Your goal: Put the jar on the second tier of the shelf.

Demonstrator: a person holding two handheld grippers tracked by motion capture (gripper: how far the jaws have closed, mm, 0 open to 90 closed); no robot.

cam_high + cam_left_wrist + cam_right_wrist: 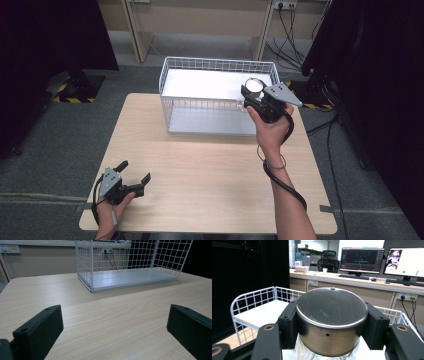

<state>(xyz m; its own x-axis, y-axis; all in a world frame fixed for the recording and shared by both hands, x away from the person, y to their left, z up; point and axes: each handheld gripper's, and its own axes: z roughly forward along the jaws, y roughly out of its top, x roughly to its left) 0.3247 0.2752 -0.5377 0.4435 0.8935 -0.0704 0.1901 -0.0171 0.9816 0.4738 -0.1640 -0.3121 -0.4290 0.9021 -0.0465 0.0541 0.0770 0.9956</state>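
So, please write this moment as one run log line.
right gripper: shut on round metal-lidded jar, above white wire basket | left gripper: open

left gripper (134,176) low, jaws apart; right gripper (248,92) raised, jaws clamped.

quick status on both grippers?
Left gripper: open, holding nothing, low over the table.
Right gripper: closed on a jar by its metal lid, above the wire basket.

The high view looks forward and down on the table (210,185), the wire basket (172,75) at upper centre. The left gripper view skims low over the tabletop toward that basket (85,267) (upper frame). The right gripper view, raised and close, faces across the basket's rim (249,296) toward distant monitors (362,257).
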